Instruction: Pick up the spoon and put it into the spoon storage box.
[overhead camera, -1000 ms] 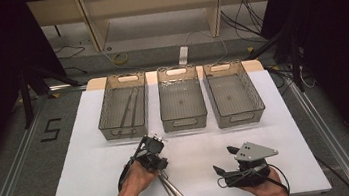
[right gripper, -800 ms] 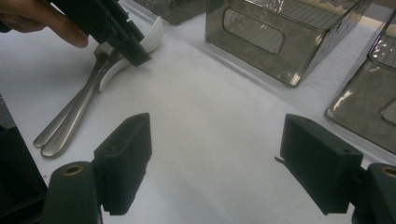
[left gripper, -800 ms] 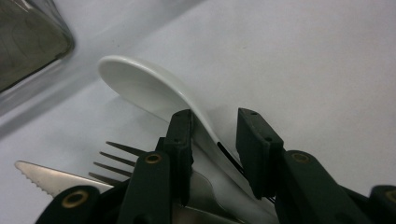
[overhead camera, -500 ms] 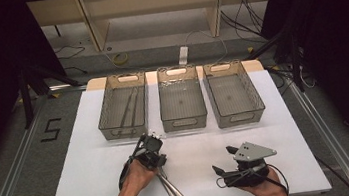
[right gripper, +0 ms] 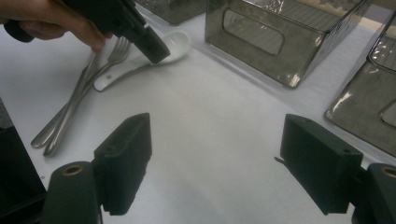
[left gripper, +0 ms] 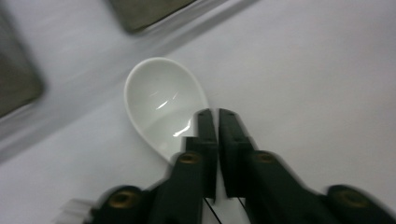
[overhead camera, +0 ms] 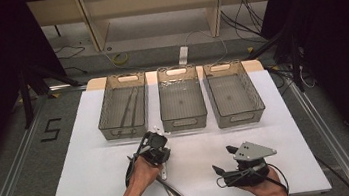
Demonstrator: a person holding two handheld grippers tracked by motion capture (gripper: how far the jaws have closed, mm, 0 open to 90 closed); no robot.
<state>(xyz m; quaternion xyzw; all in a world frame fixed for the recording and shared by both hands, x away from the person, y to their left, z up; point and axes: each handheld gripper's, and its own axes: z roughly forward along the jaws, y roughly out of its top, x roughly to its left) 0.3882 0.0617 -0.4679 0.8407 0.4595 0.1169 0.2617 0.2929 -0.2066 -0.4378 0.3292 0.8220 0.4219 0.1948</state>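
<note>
Two grippers work a white desk [overhead camera: 96, 178]: the left gripper [left gripper: 213, 114], its jaws just drawn together, apparently pinches the white spoon [left gripper: 163, 105] at its neck near three bins [overhead camera: 182, 99], while the right gripper [right gripper: 215, 158] waits spread wide, nothing between its jaws.

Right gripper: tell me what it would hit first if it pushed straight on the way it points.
Mostly bare white table ahead of the right gripper, its fingers wide apart. Farther along, probably the smoky plastic bin; depth is hard to judge.
</note>
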